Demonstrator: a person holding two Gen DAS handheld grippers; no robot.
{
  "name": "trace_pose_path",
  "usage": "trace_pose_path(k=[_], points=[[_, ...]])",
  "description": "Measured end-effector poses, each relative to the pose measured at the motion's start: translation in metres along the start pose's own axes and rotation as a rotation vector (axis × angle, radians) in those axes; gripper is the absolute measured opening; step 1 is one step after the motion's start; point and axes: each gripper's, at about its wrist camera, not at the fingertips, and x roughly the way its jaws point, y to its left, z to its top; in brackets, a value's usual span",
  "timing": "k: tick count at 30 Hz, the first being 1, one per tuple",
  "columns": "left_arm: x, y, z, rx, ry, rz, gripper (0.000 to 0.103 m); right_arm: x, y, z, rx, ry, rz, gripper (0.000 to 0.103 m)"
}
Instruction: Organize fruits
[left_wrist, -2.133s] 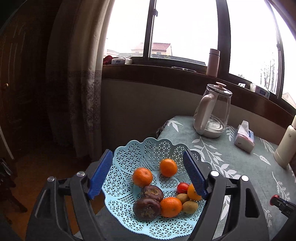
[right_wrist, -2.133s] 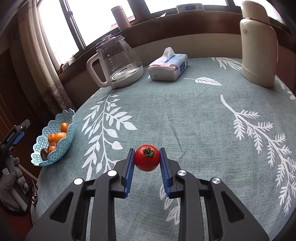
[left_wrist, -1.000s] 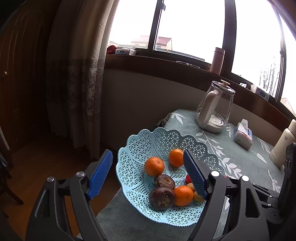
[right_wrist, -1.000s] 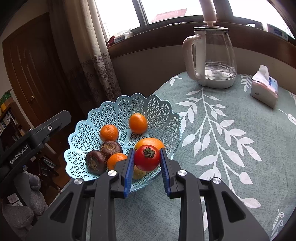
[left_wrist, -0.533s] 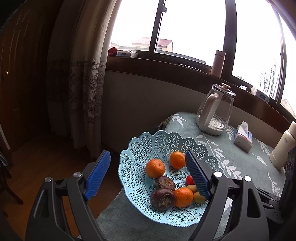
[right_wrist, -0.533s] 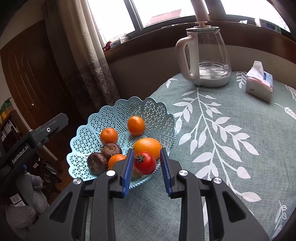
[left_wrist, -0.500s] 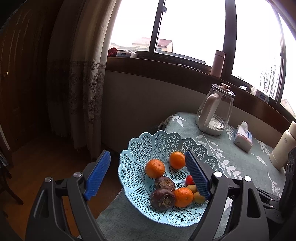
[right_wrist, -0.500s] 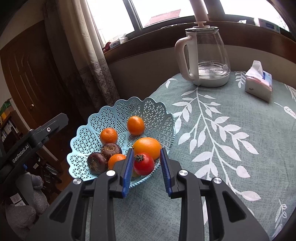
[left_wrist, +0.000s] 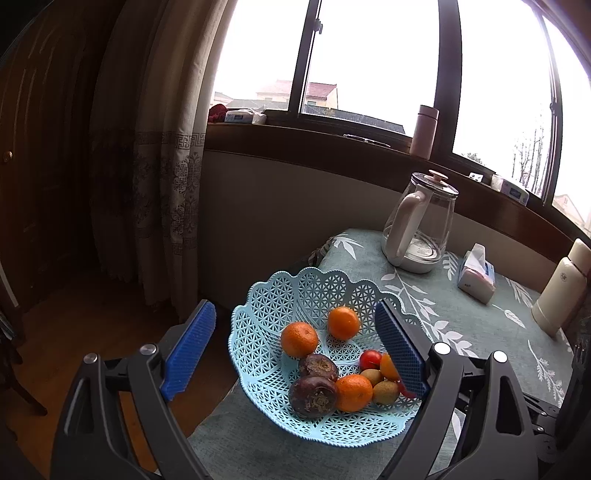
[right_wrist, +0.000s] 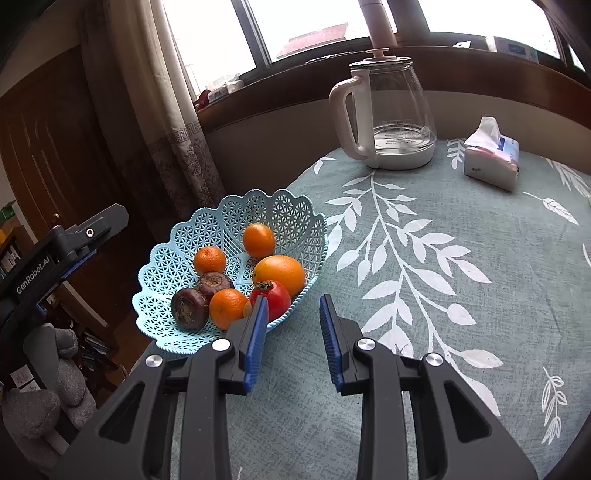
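Observation:
A light-blue lattice fruit basket (right_wrist: 170, 332) (left_wrist: 258, 373) stands at the table's edge. It holds several oranges, two dark purple fruits (right_wrist: 189, 308), a larger orange fruit (right_wrist: 279, 274) and a red tomato (right_wrist: 273, 298). In the right wrist view my right gripper (right_wrist: 290, 308) is open, just in front of the basket's near rim, with the tomato lying in the basket beside its left finger. In the left wrist view my left gripper (left_wrist: 295, 339) is wide open, hovering on the basket's other side, nothing between its pads.
A glass kettle (right_wrist: 391, 110) with a white handle stands at the back of the leaf-patterned tablecloth (right_wrist: 443, 258). A tissue pack (right_wrist: 491, 162) lies to its right, a white thermos (left_wrist: 557, 291) farther on. Curtain (left_wrist: 147, 147) and wooden floor lie beyond the table's edge.
My right gripper carried the tomato to the basket, opened and let it go into the basket, then drew back slightly. The left gripper stayed open and shifted a little.

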Motion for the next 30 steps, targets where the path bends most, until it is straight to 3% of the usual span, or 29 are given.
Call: trace_pose_path(k=[1, 3, 4, 5, 9, 20, 30], points=[[-0.002, -0.001, 0.0, 0.002, -0.004, -0.003, 0.094, -0.002, 0.0, -0.001, 0.002, -0.002, -0.002, 0.03], [-0.004, -0.005, 0.0, 0.01, -0.009, -0.007, 0.095, -0.007, -0.001, -0.004, 0.011, -0.013, -0.009, 0.049], [-0.006, -0.006, 0.0, 0.014, -0.01, -0.01, 0.095, -0.01, -0.002, -0.005, 0.018, -0.029, -0.016, 0.068], [-0.007, -0.008, 0.0, 0.016, -0.011, -0.013, 0.095, -0.015, -0.002, -0.006, 0.021, -0.05, -0.023, 0.071], [-0.013, -0.012, -0.001, 0.022, -0.014, -0.018, 0.098, -0.026, -0.001, -0.008, 0.018, -0.07, -0.032, 0.073], [-0.027, -0.02, -0.008, 0.05, 0.002, -0.028, 0.1, -0.05, 0.008, -0.014, -0.021, -0.121, -0.078, 0.098], [-0.04, -0.024, -0.016, 0.128, -0.004, 0.027, 0.1, -0.066, 0.022, -0.019, -0.136, -0.179, -0.184, 0.098]])
